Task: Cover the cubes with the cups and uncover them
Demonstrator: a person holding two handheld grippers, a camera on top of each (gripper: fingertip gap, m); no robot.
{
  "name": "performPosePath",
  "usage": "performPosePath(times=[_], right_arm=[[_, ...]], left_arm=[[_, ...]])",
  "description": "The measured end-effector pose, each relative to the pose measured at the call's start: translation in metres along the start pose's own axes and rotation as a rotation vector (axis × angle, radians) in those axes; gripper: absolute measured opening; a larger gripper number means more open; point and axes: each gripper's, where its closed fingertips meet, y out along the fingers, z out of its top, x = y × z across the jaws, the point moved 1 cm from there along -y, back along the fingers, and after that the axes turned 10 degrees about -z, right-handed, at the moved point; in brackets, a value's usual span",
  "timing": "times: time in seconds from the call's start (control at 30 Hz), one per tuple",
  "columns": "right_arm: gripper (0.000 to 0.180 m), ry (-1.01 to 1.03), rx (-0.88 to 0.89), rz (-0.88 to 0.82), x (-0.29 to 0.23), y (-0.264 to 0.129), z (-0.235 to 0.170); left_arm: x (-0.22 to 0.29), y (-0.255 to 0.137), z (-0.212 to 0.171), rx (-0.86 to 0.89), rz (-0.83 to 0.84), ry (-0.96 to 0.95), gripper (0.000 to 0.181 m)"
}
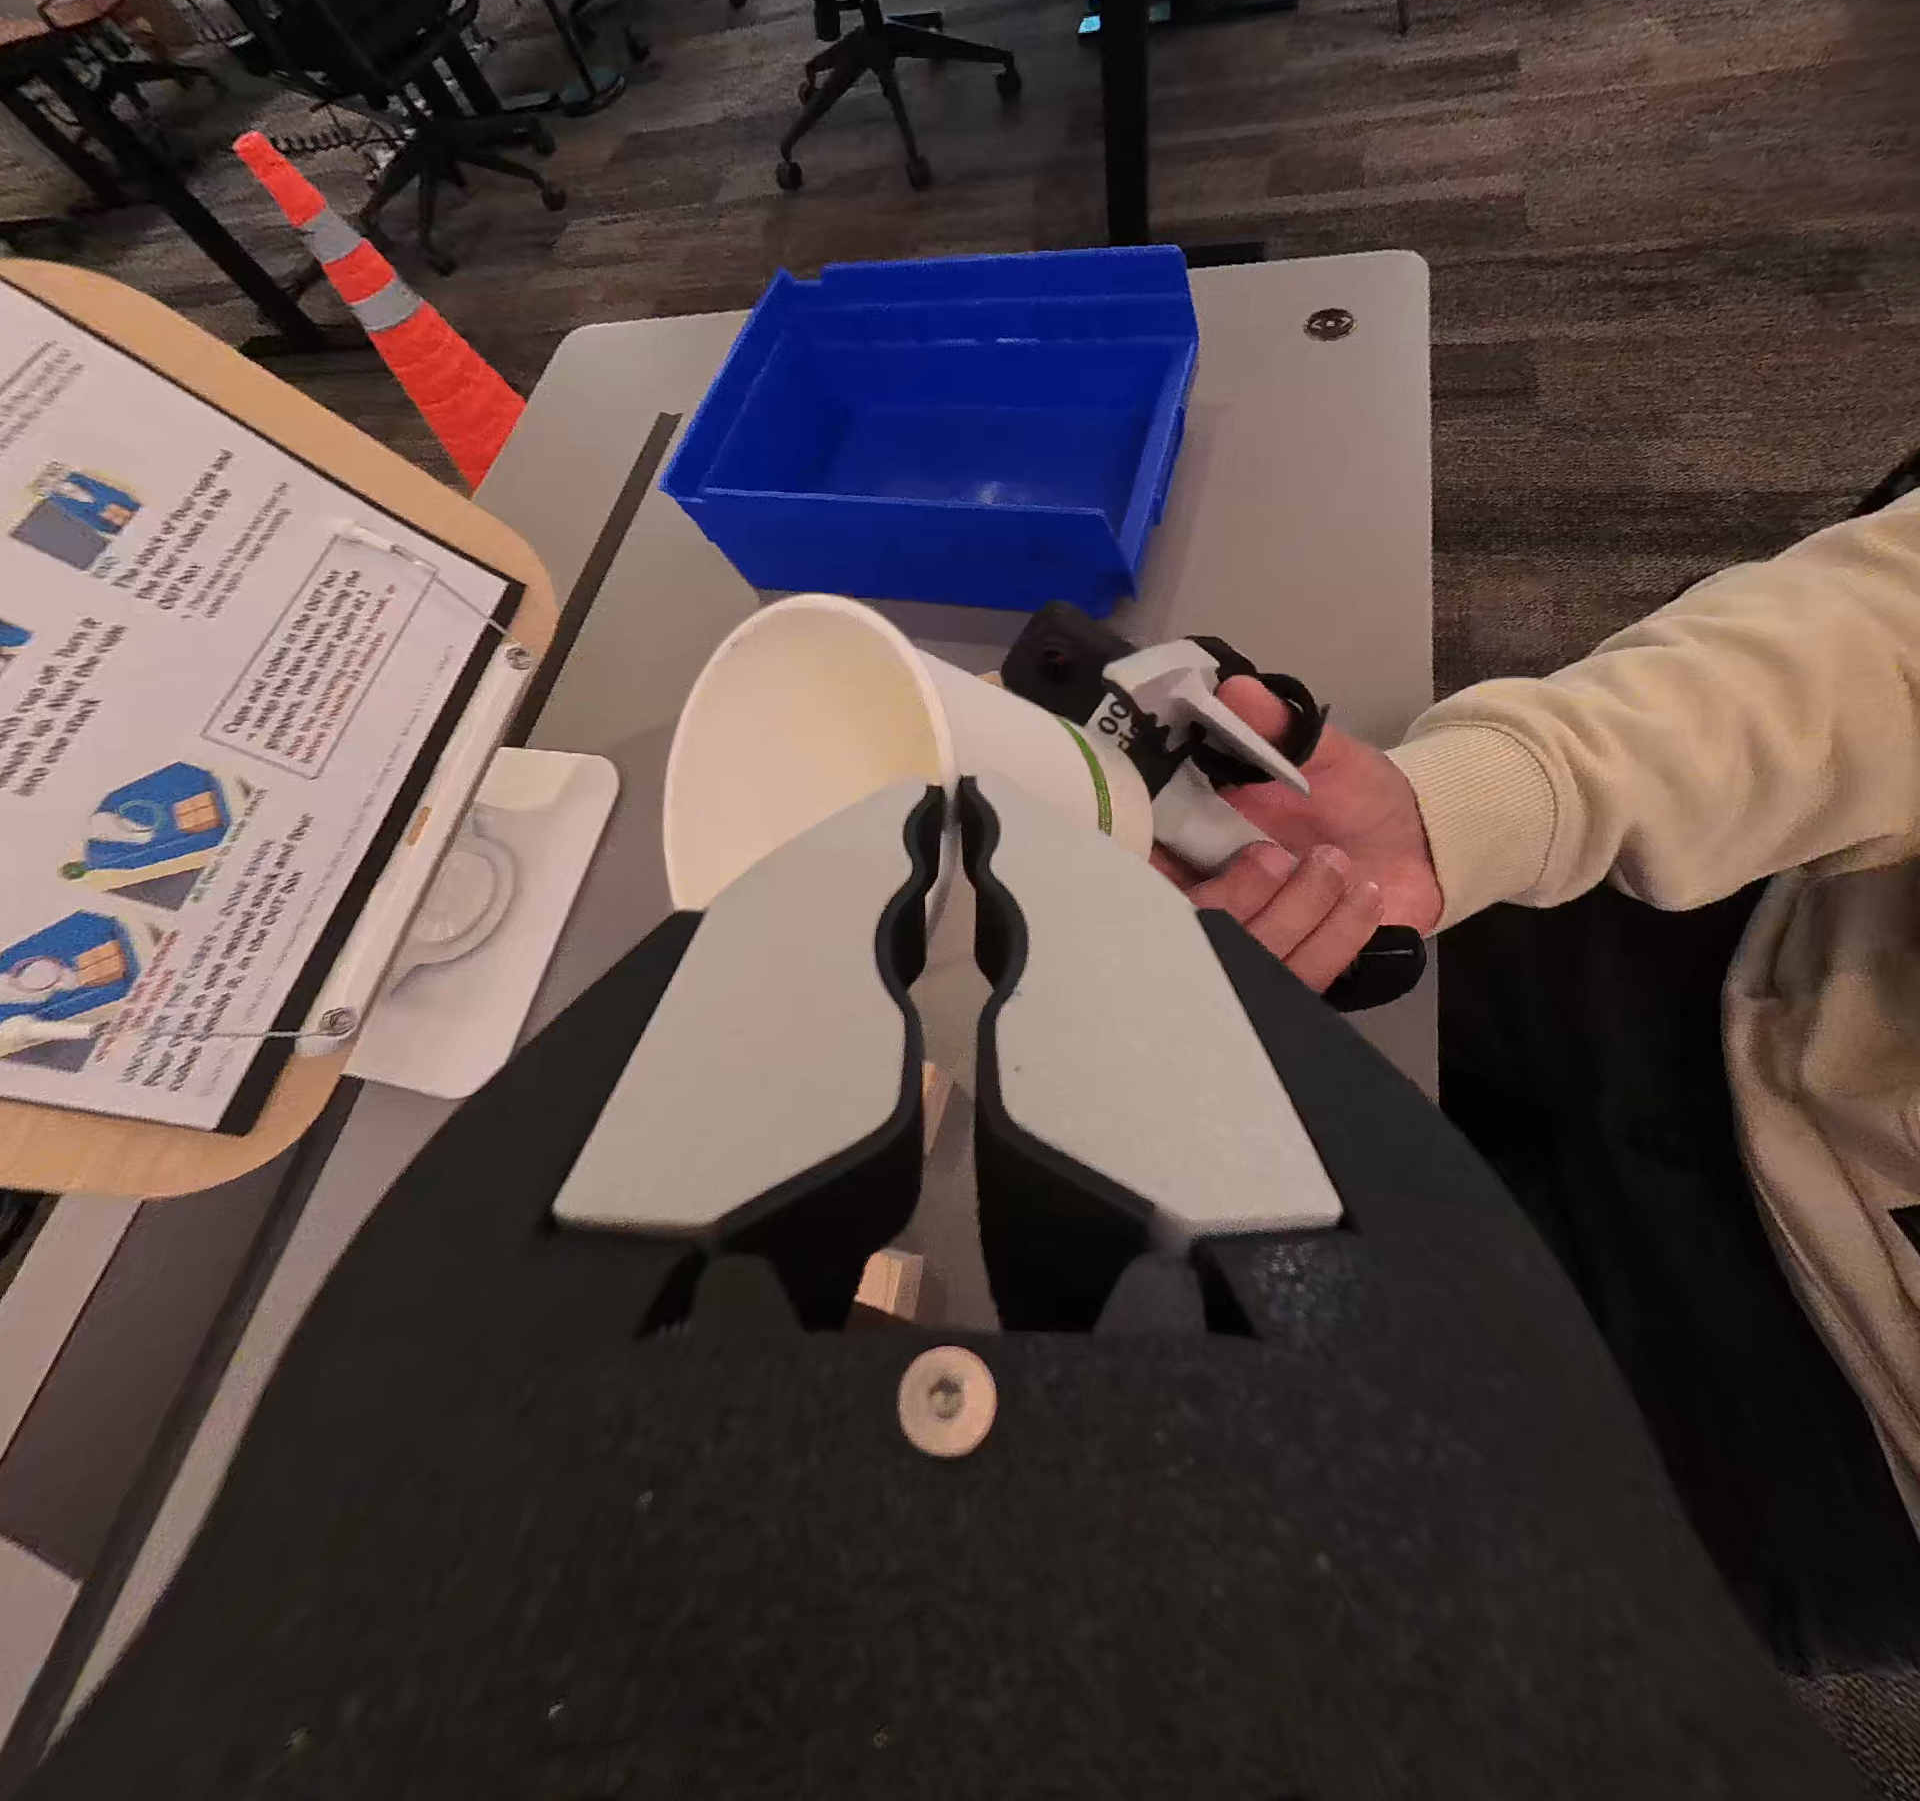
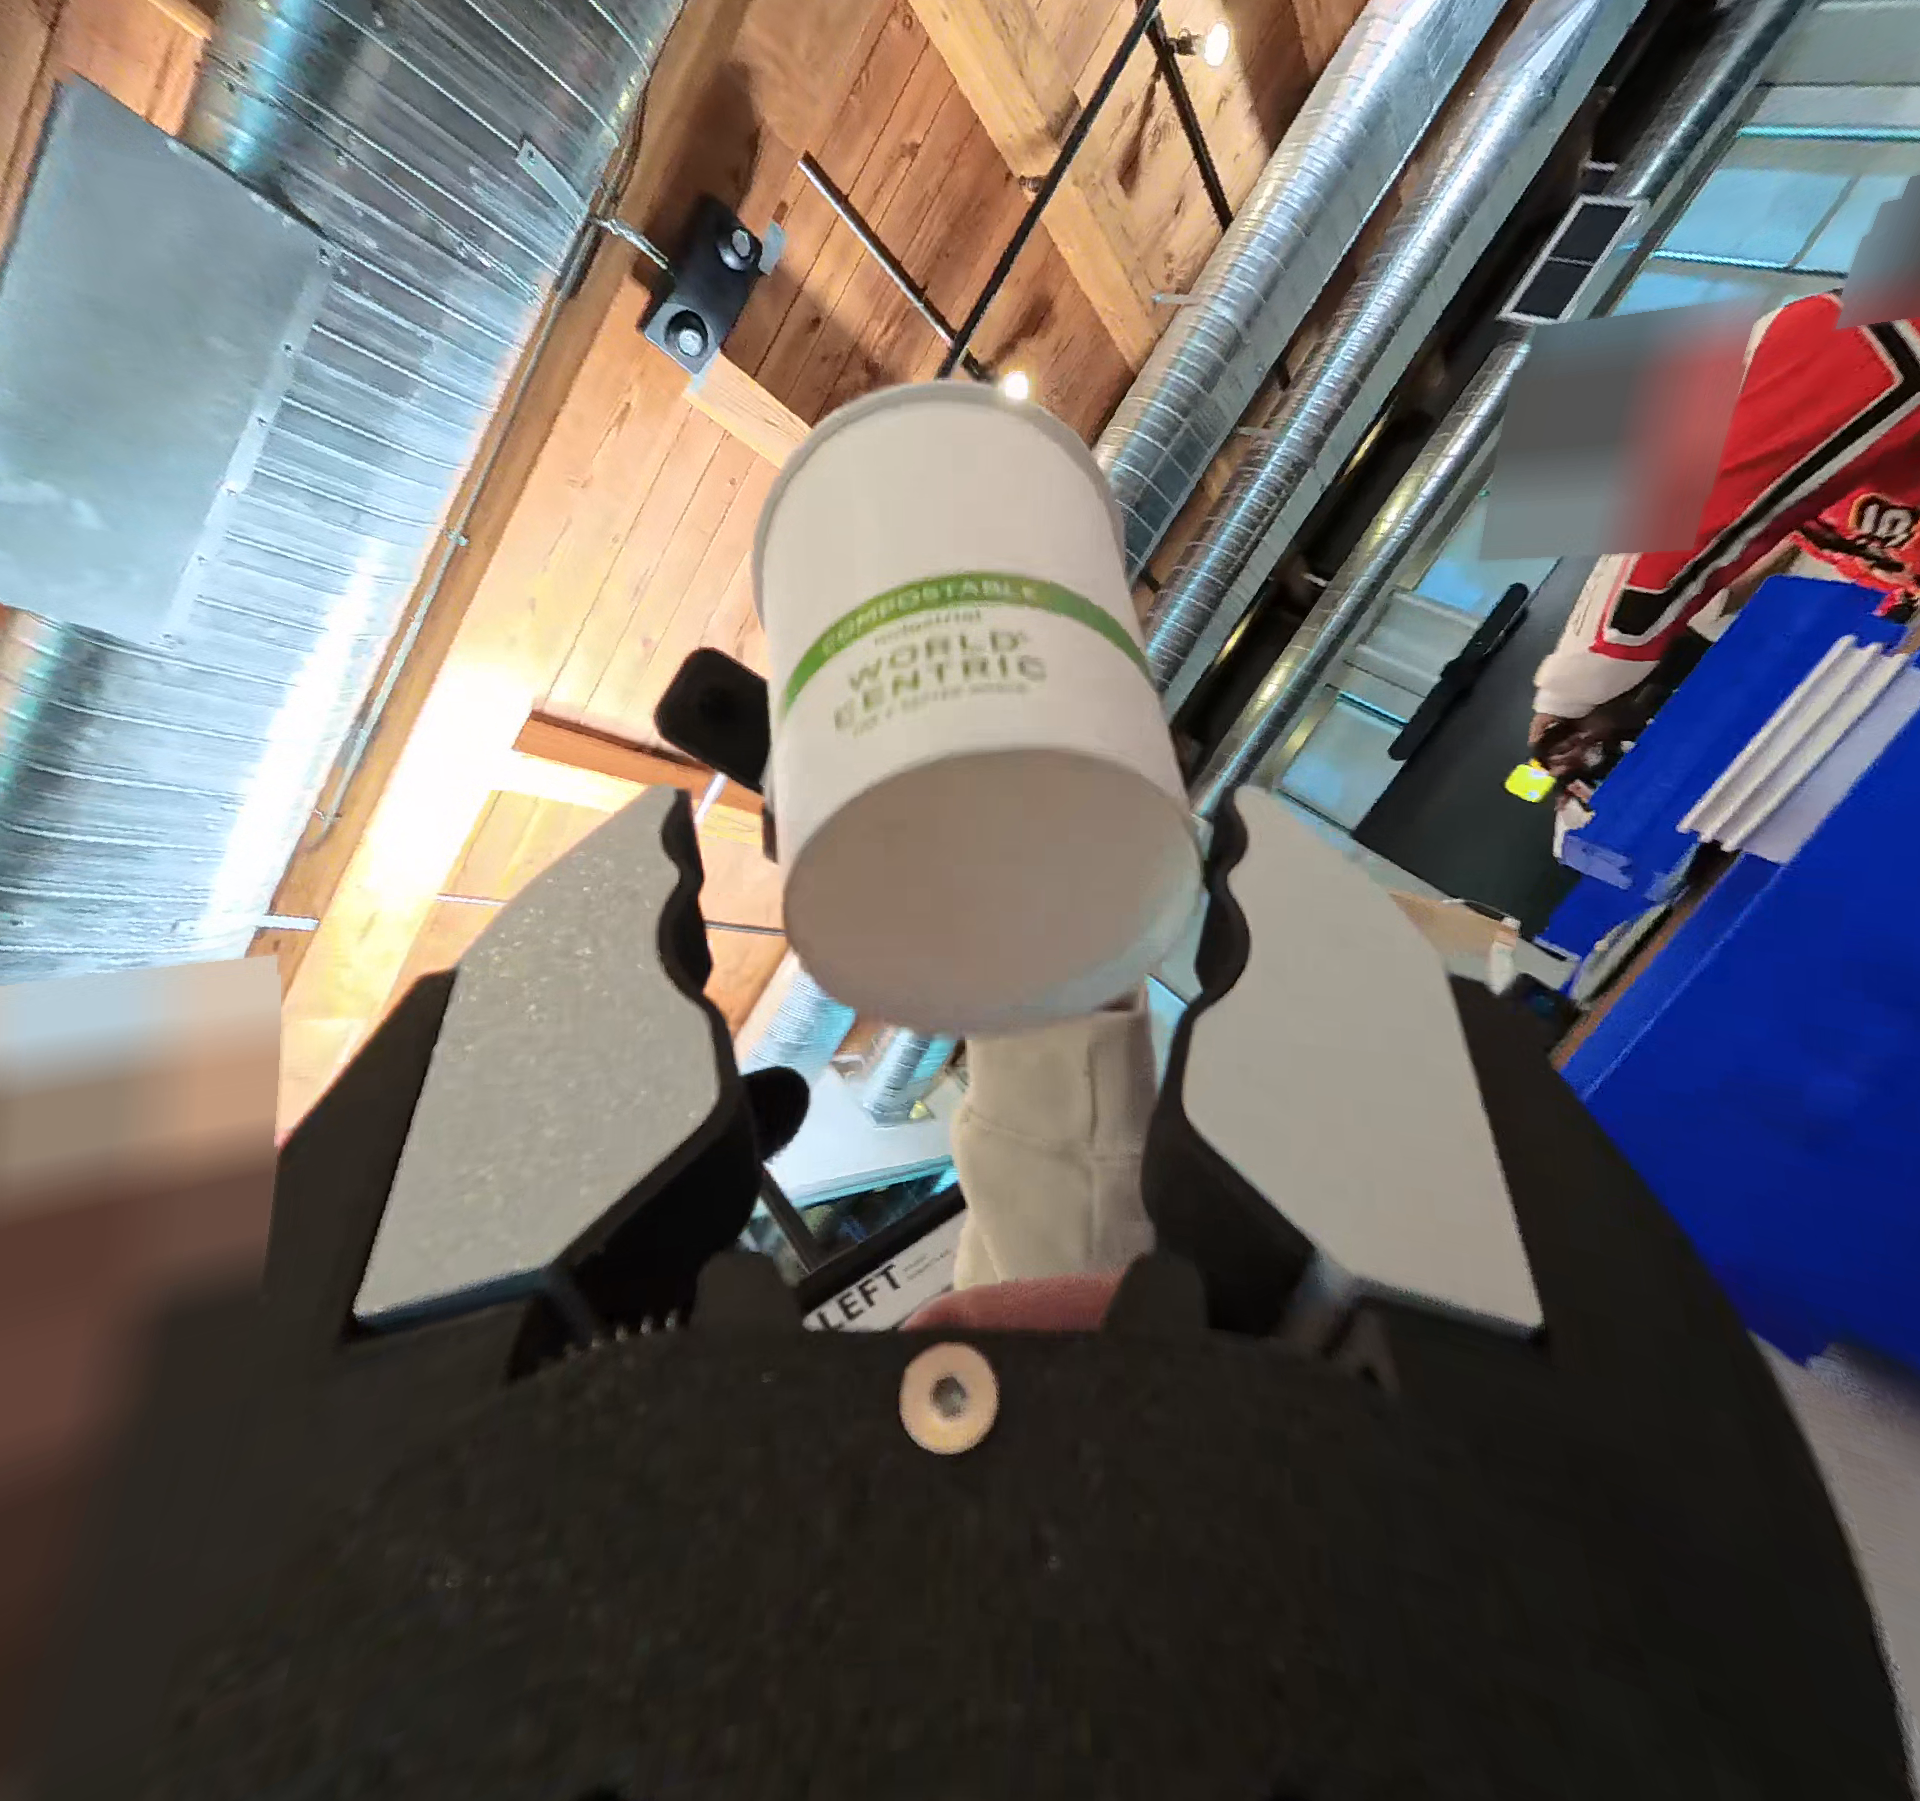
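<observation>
A white paper cup [image 1: 810,743] with a green band is tilted on its side above the grey table [image 1: 1309,463], its mouth facing left. My left gripper [image 1: 951,795] is shut on the cup's rim wall. Wooden cubes [image 1: 891,1284] show below, between the left fingers. In the right wrist view, which points up at the ceiling, the cup's base [image 2: 987,910] faces me. My right gripper [image 2: 951,806] is open, with the base between its fingertips. In the left wrist view, a hand holds the right gripper [image 1: 1195,712] at the cup's base.
An empty blue bin [image 1: 935,442] sits at the table's far side. A board with an instruction sheet [image 1: 208,712] and a white holder [image 1: 488,920] lie to the left. An orange cone [image 1: 395,317] and office chairs stand beyond. A person [image 2: 1808,463] and blue bins [image 2: 1766,1024] are off to one side.
</observation>
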Motion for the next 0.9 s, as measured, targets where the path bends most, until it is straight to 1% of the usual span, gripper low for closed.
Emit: performPosePath(times=[0.07,0.17,0.3,0.4,0.43,0.47,0.53,0.57,0.63,0.67,0.73,0.83,0.9], right_arm=[[0.094,0.018,0.026,-0.011,0.001,-0.003,0.007],[0.079,0.044,0.017,-0.021,0.006,-0.009,0.01],[0.078,0.063,0.01,-0.034,0.01,-0.015,0.013],[0.078,0.029,0.012,-0.075,0.012,-0.017,0.018],[0.078,0.008,0.013,-0.093,0.013,-0.018,0.021],[0.078,-0.023,0.012,-0.127,0.015,-0.019,0.023],[0.078,-0.092,-0.01,-0.197,0.017,-0.021,0.028],[0.078,-0.135,-0.029,-0.239,0.015,-0.022,0.031],[0.078,-0.278,-0.092,-0.31,0.001,-0.02,0.036],[0.077,-0.363,-0.122,-0.353,-0.008,-0.019,0.04],[0.078,-0.545,-0.199,-0.463,-0.028,-0.015,0.05],[0.078,-0.862,-0.345,-0.718,-0.049,-0.02,0.085],[0.078,-1.038,-0.478,-0.889,-0.058,-0.03,0.112]], left_arm=[[0.003,0.009,-0.003,0.016,-0.017,-0.003,0.003],[0.009,0.016,-0.002,0.066,-0.062,-0.012,0.003],[0.008,0.023,-0.005,0.075,-0.05,-0.017,0.003],[0.004,0.026,-0.009,0.071,-0.014,-0.032,0.004],[0.004,0.025,-0.01,0.074,0.0,-0.034,0.013],[0.004,0.023,-0.01,0.078,0.017,-0.041,0.028],[0.002,0.011,-0.014,0.103,0.095,-0.065,0.045],[0.002,0.003,-0.018,0.123,0.155,-0.088,0.051],[0.0,-0.013,-0.037,0.14,0.329,-0.168,0.053],[0.001,-0.016,-0.052,0.132,0.402,-0.215,0.057],[0.008,-0.01,-0.082,0.134,0.51,-0.335,0.055],[0.034,0.022,-0.123,0.145,0.536,-0.477,0.053],[0.058,0.046,-0.143,0.166,0.481,-0.538,0.053]])
